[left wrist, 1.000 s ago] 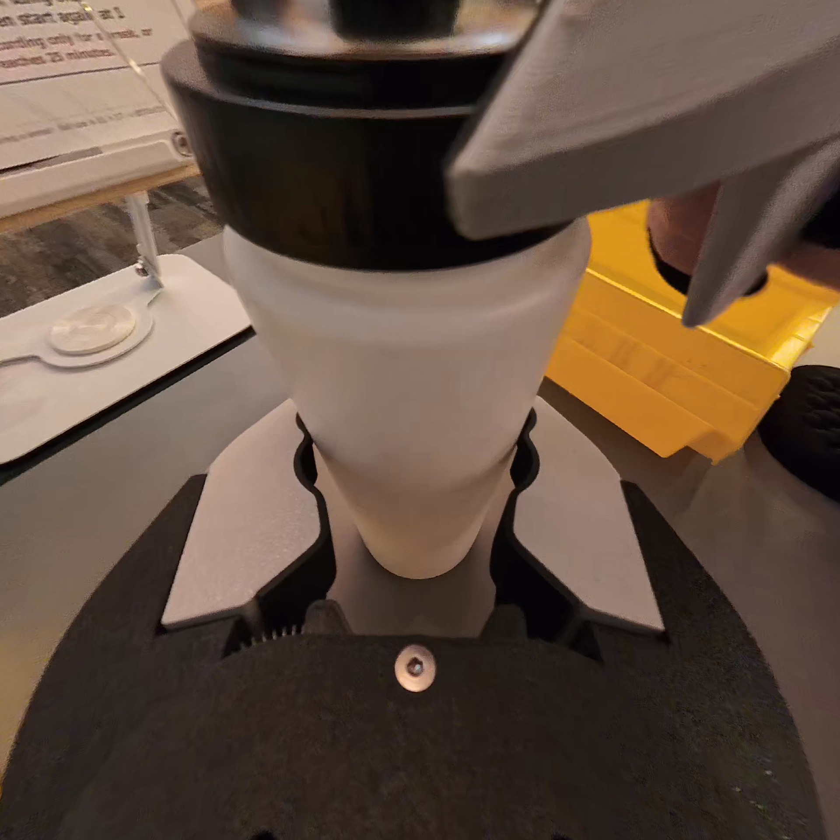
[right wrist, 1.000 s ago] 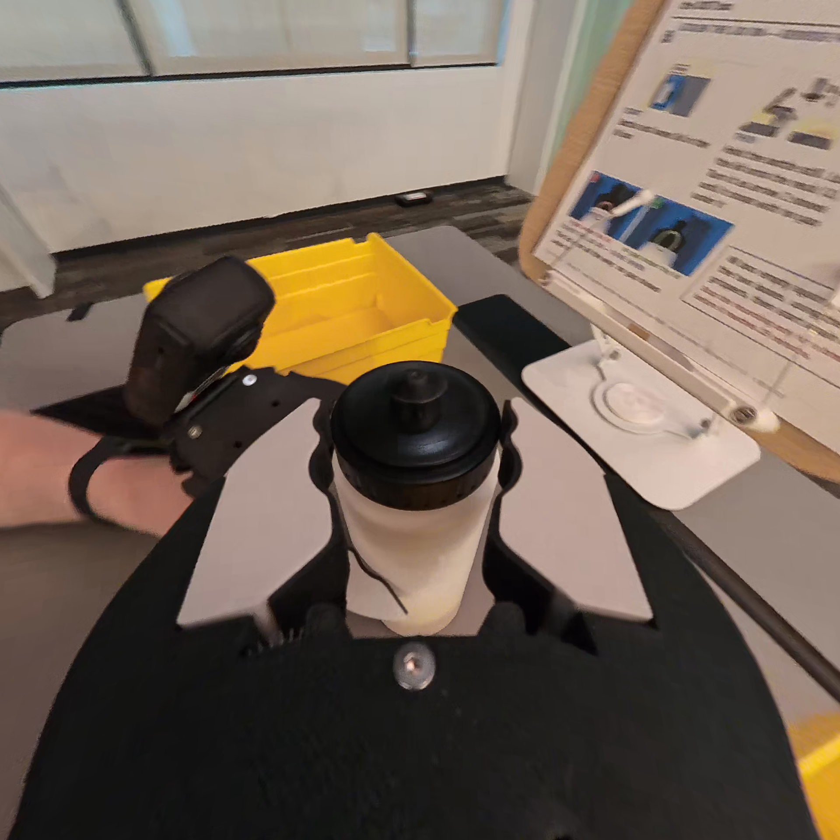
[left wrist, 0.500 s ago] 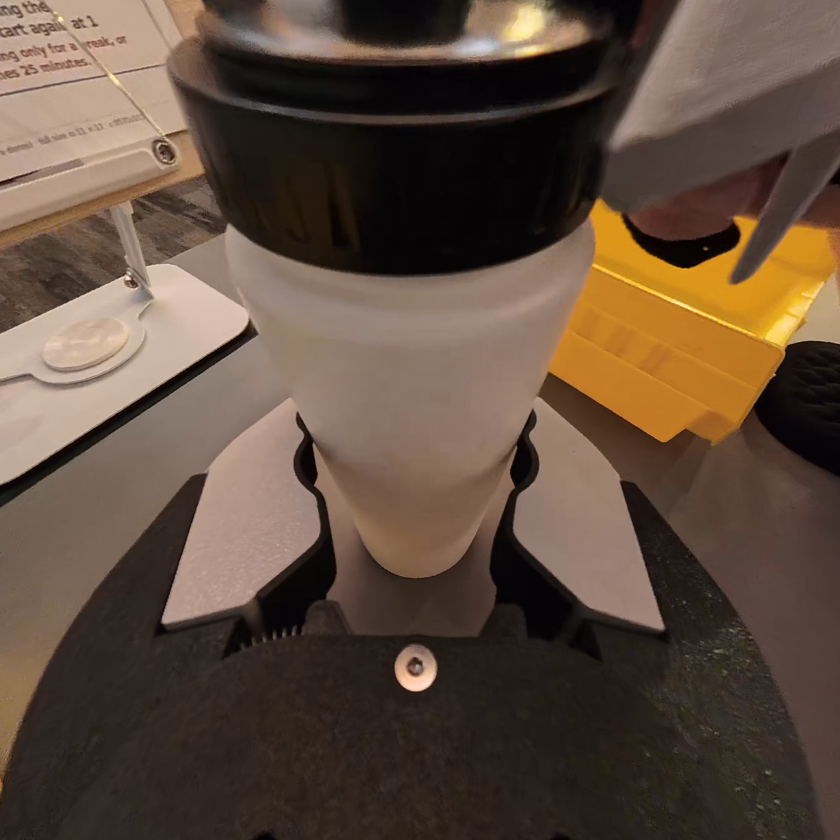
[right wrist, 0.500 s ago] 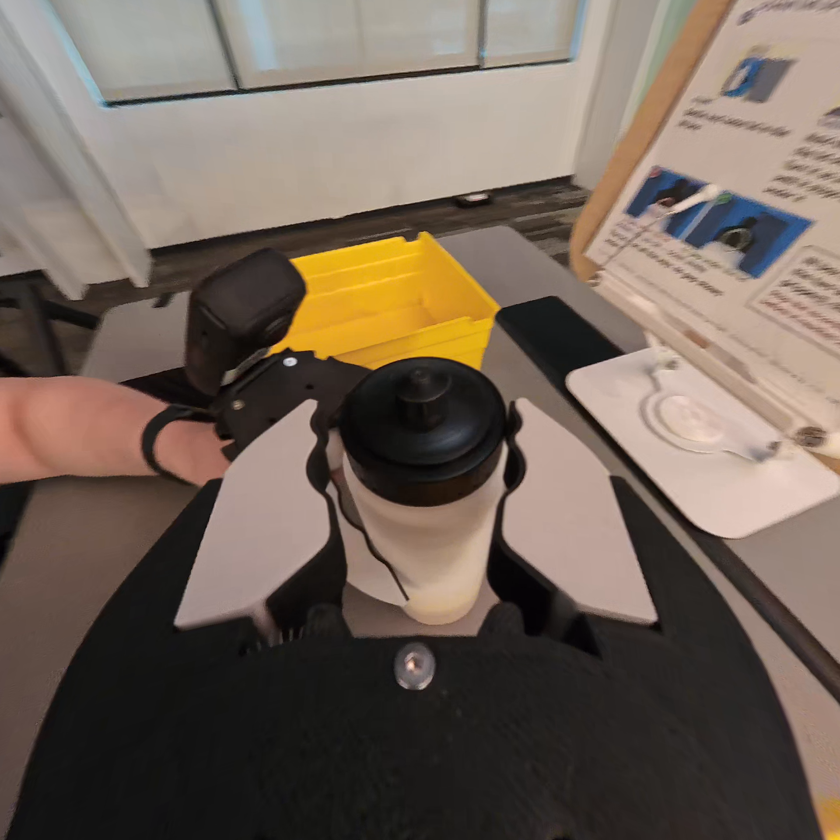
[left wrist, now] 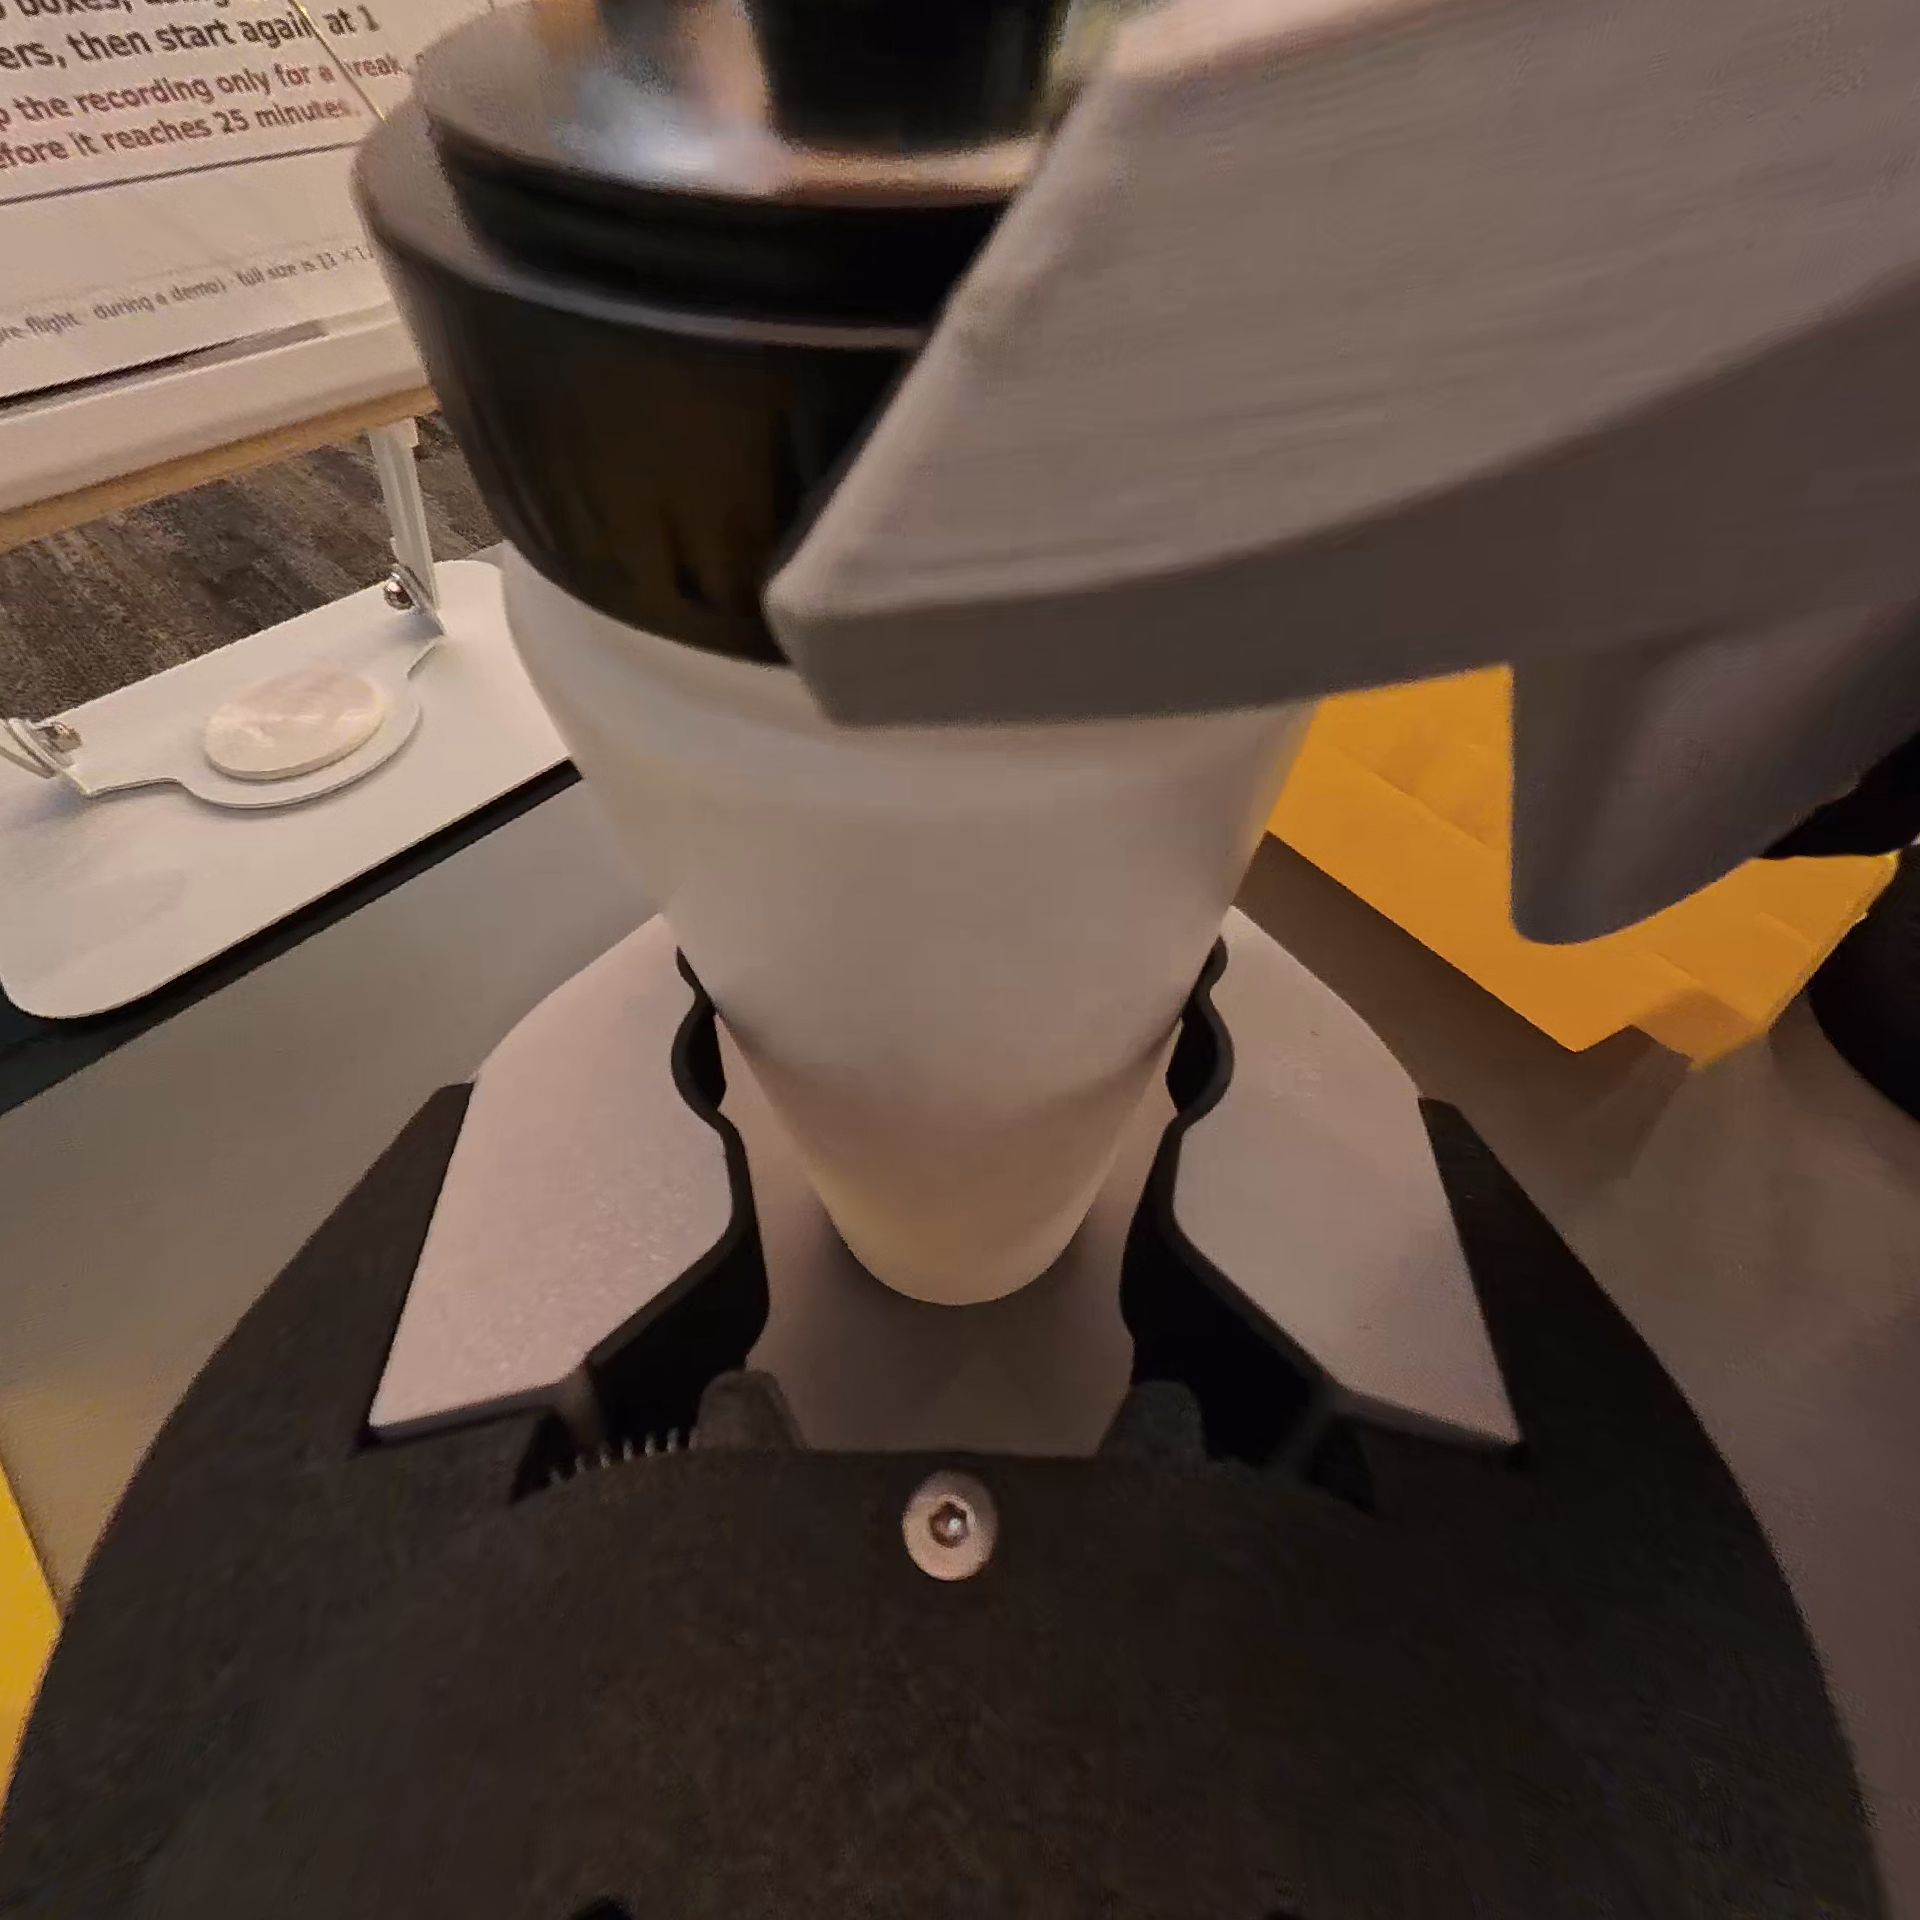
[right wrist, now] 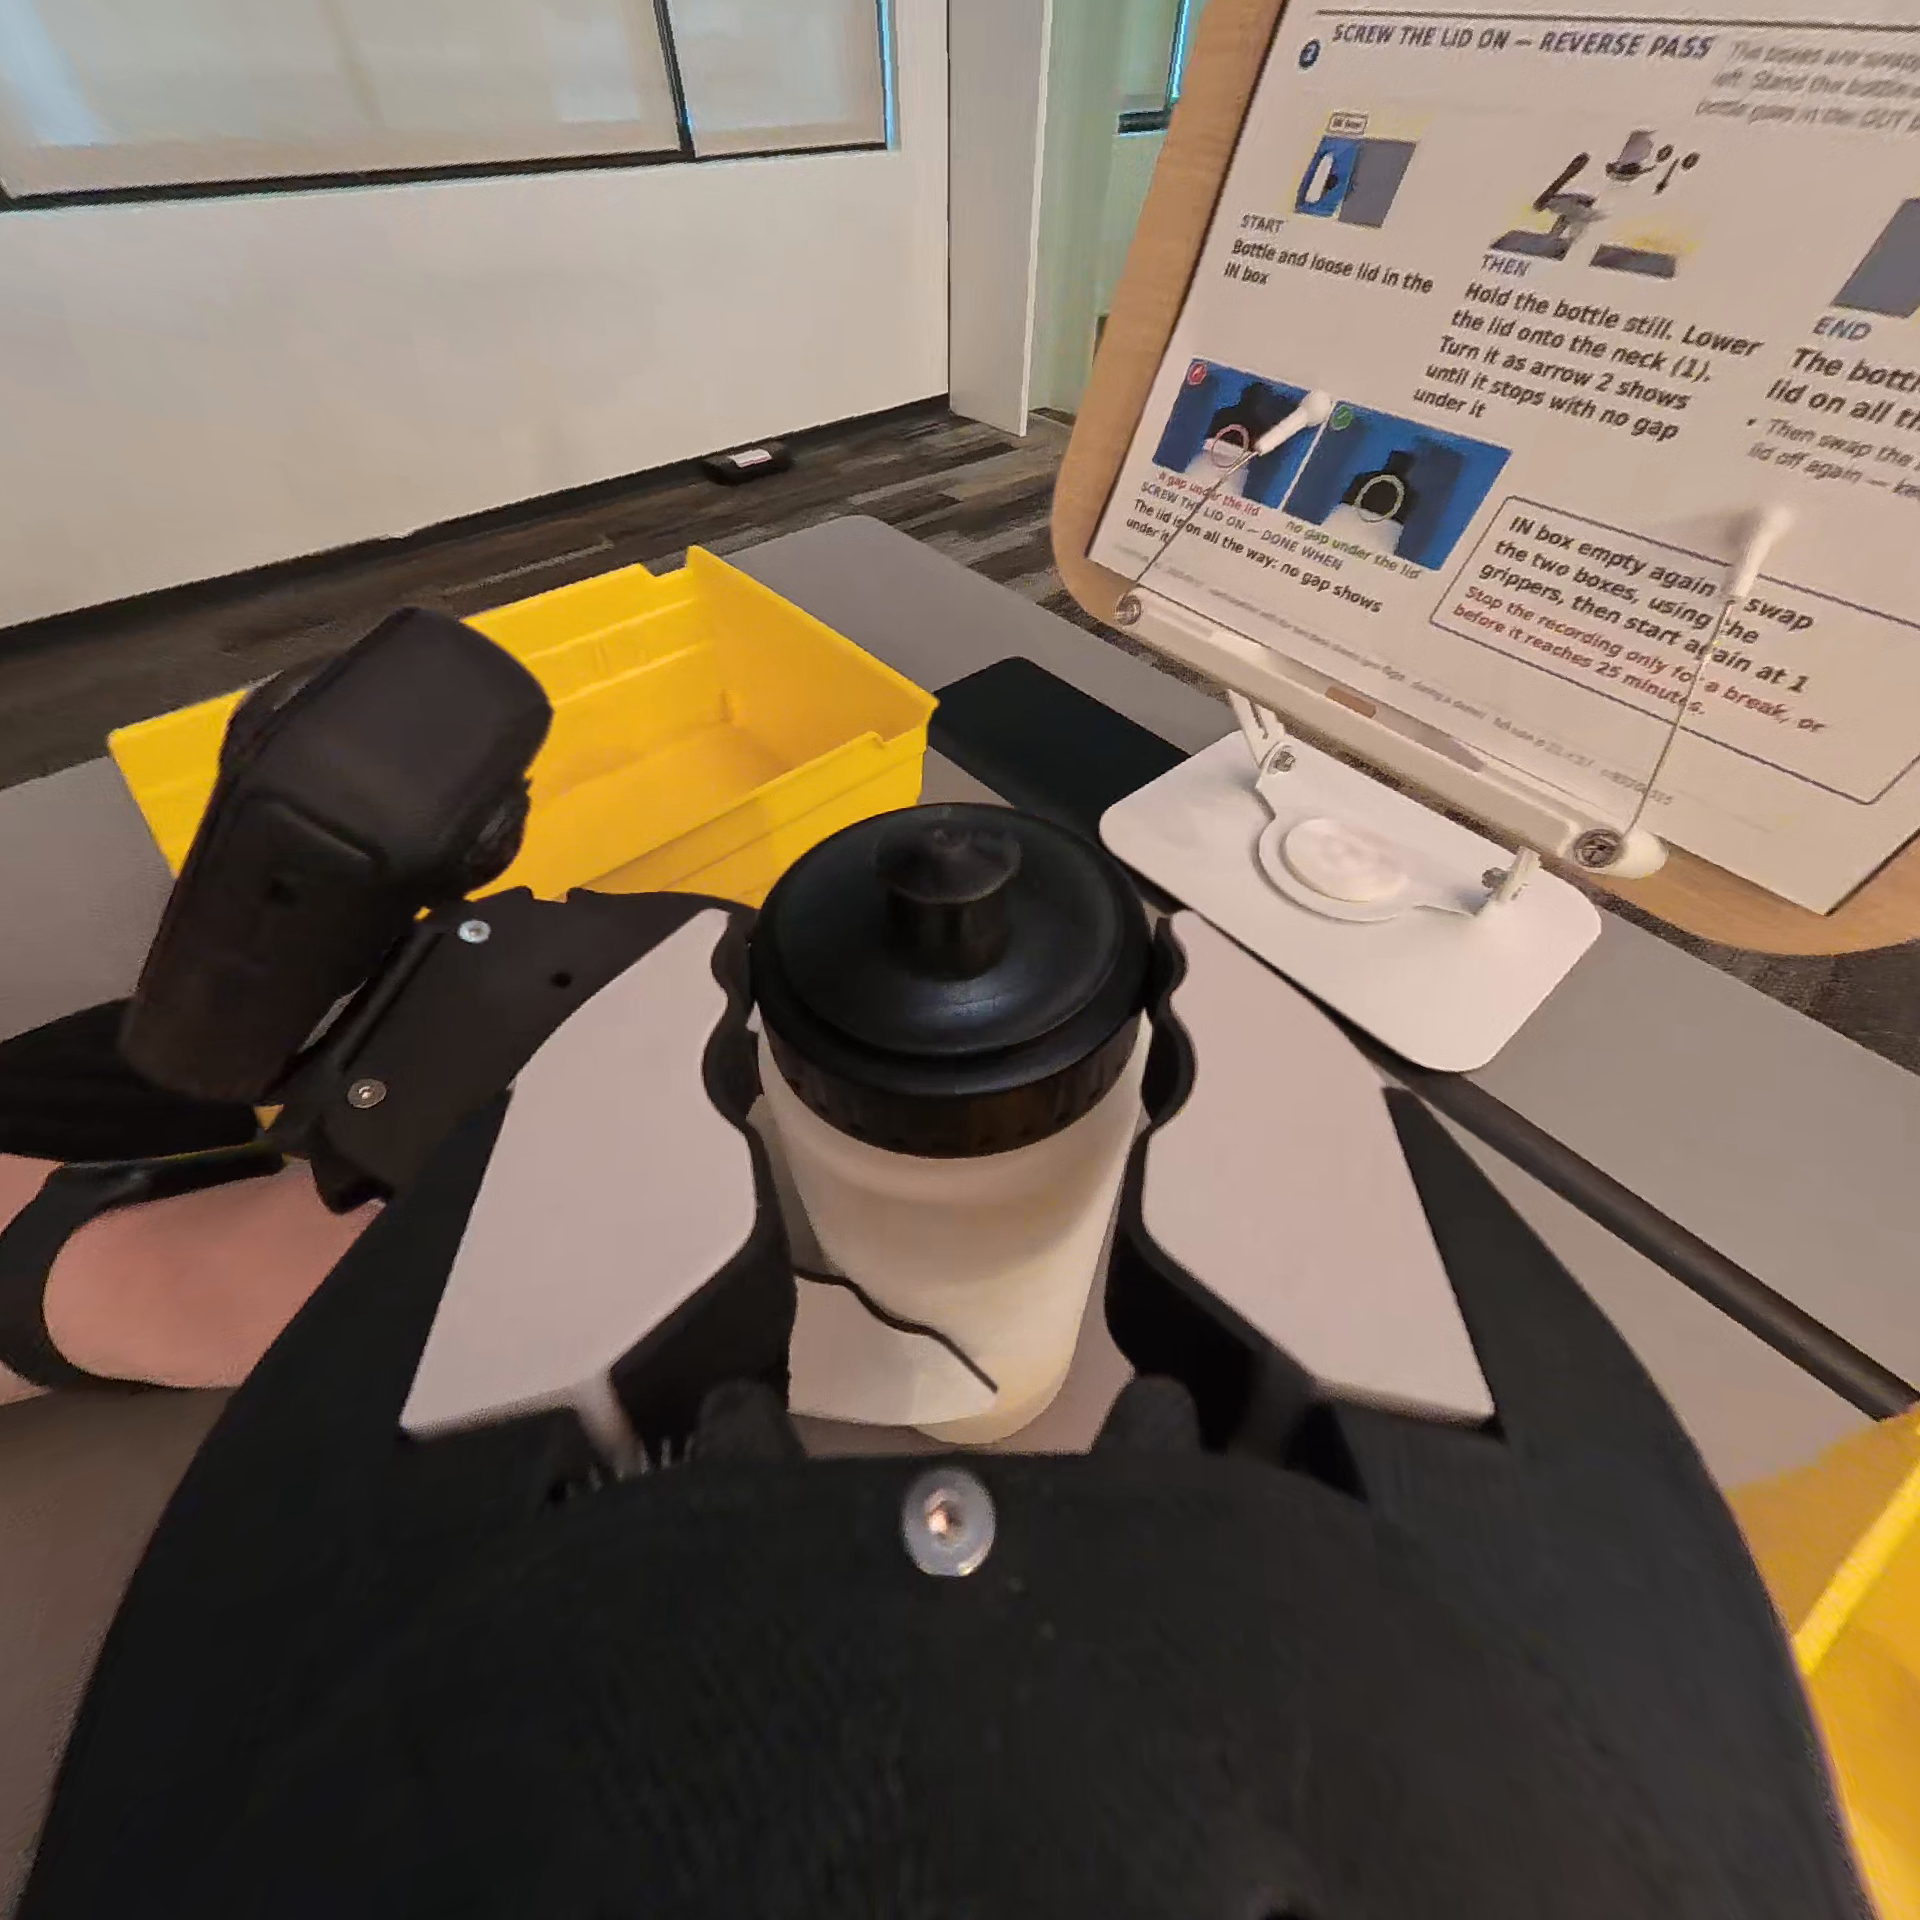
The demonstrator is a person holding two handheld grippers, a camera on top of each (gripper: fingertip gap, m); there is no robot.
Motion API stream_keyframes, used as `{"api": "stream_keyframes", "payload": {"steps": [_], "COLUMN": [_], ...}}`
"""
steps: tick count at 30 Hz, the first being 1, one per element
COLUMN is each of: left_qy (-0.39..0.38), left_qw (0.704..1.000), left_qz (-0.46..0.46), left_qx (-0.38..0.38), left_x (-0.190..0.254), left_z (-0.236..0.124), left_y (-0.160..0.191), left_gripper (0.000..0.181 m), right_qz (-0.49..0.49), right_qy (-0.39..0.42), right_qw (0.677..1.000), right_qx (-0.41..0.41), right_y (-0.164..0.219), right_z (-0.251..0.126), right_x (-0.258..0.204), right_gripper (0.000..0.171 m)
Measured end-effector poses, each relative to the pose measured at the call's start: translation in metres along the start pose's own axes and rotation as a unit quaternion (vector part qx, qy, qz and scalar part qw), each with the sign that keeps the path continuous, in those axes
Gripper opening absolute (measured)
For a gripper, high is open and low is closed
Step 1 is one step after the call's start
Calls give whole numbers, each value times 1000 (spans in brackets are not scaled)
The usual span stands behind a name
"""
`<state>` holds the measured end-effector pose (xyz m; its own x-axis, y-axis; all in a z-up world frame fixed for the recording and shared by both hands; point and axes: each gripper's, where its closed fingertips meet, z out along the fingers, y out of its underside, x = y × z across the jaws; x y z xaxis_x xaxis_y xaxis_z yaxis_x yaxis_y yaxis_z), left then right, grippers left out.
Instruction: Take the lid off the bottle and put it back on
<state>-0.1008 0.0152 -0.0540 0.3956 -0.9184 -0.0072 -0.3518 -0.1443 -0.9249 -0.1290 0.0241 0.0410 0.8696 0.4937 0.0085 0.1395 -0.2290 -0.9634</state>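
A white bottle (right wrist: 940, 1247) is seen standing upright on a grey table (right wrist: 1714, 1122), held low on its body by the left gripper (left wrist: 951, 1049), whose grey fingers (left wrist: 582, 1174) are clenched against both sides of the plastic. The black lid (right wrist: 951, 997) sits on the bottle's neck, and the right gripper (right wrist: 951, 1023) is closed around its rim, one finger pressed to each side. In the left wrist view a pale grey finger of the right gripper is seen blurred across the lid (left wrist: 634, 457), so turning is judged to be in progress; whether the lid is being loosened or tightened cannot be told. The bottle's body is matt, translucent white plastic, round and smooth, and is judged to be light, slightly squeezable and somewhat slippery, so a firm low hold is suited to it. The lid is hard black plastic, round, with a fine ribbed edge that offers grip and a stubby spout at its centre; the ribbed edge is judged the right place to be grasped. Behind the bottle a yellow plastic bin (right wrist: 665, 727) with stiff, stepped walls is seen, open and with nothing visible inside. To the right of the bottle, a white flat stand (right wrist: 1455, 966) carries a tilted instruction board (right wrist: 1558, 416) with a wooden edge. A person's forearm (right wrist: 166, 1299) with a black strap is visible left of the bottle.
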Motion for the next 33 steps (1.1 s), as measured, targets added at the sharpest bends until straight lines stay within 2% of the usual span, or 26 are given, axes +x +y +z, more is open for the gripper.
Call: {"api": "stream_keyframes", "payload": {"steps": [3,6,11,17,24,27,30,33], "left_qy": [14,26,40,22,-18,-7,16,48], "left_qw": [1000,1000,999,1000,1000,1000,1000,999], "left_qz": [-2,10,18,7,-5,-5,11,15], "left_qx": [2,0,3,2,2,6,6,12], "left_x": [0,3,7,3,-9,-8,-2,7], "left_z": [1,2,2,2,-1,-1,0,0], "left_y": [0,0,0,0,1,0,1,0], "left_gripper": [86,86,86,86,86,86,86,86], "right_qz": [-19,-24,7,5,39,29,15,10], "right_qy": [-30,-110,-193,-168,-19,-38,-107,-164], "right_qw": [999,993,981,986,999,999,994,986], "right_qx": [-10,-33,-7,-2,23,20,-9,-1], "right_y": [2,6,3,2,-1,-1,3,4], "right_z": [0,-5,-12,-9,1,2,-1,-6], "right_x": [0,-2,-1,-1,1,0,-1,-1], "right_gripper": [73,76,73,71,71,71,74,75]}}
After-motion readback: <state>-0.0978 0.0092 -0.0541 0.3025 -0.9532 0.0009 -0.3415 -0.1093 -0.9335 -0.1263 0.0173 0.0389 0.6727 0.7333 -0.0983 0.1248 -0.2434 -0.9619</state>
